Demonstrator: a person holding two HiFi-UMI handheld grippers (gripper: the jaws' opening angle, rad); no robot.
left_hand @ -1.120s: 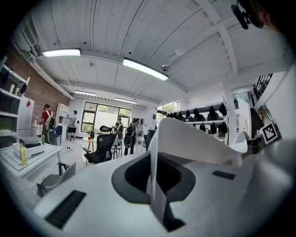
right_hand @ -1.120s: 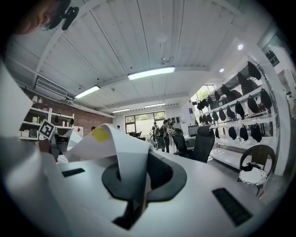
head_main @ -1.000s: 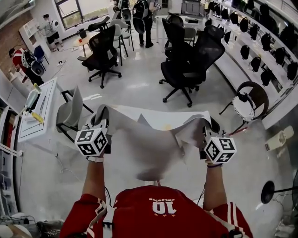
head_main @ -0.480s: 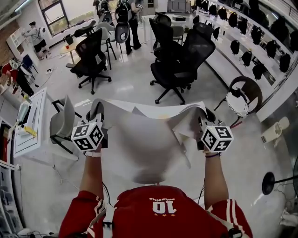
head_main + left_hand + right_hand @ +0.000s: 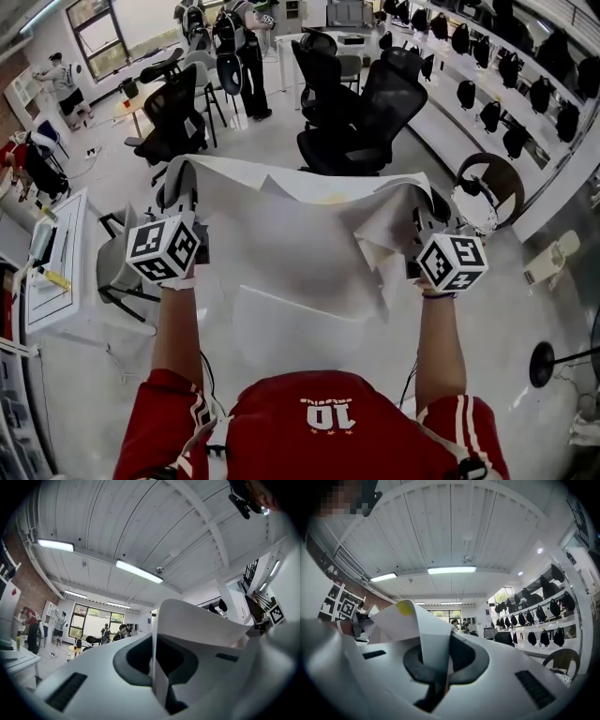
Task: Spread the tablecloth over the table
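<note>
A white tablecloth (image 5: 291, 272) hangs stretched between my two grippers, held up in front of the person in the red shirt. My left gripper (image 5: 178, 192) is shut on the cloth's far left corner, and its marker cube (image 5: 164, 248) faces the head camera. My right gripper (image 5: 422, 202) is shut on the crumpled far right corner. In the left gripper view a cloth fold (image 5: 197, 620) rises out of the shut left gripper (image 5: 157, 667). In the right gripper view the cloth (image 5: 412, 620), with a yellow spot, curls up from the shut right gripper (image 5: 438, 667). The raised cloth hides whatever lies below it.
Black office chairs (image 5: 356, 103) stand just beyond the cloth. A grey chair (image 5: 117, 267) and a white desk (image 5: 52, 272) are at the left. A round-backed chair (image 5: 487, 192) and shelves of black items (image 5: 525, 84) are at the right. People (image 5: 239, 42) stand at the back.
Both grippers have risen and moved forward with the cloth. The cloth now hangs wider and flatter between them, and its top edge sits higher in the head view.
</note>
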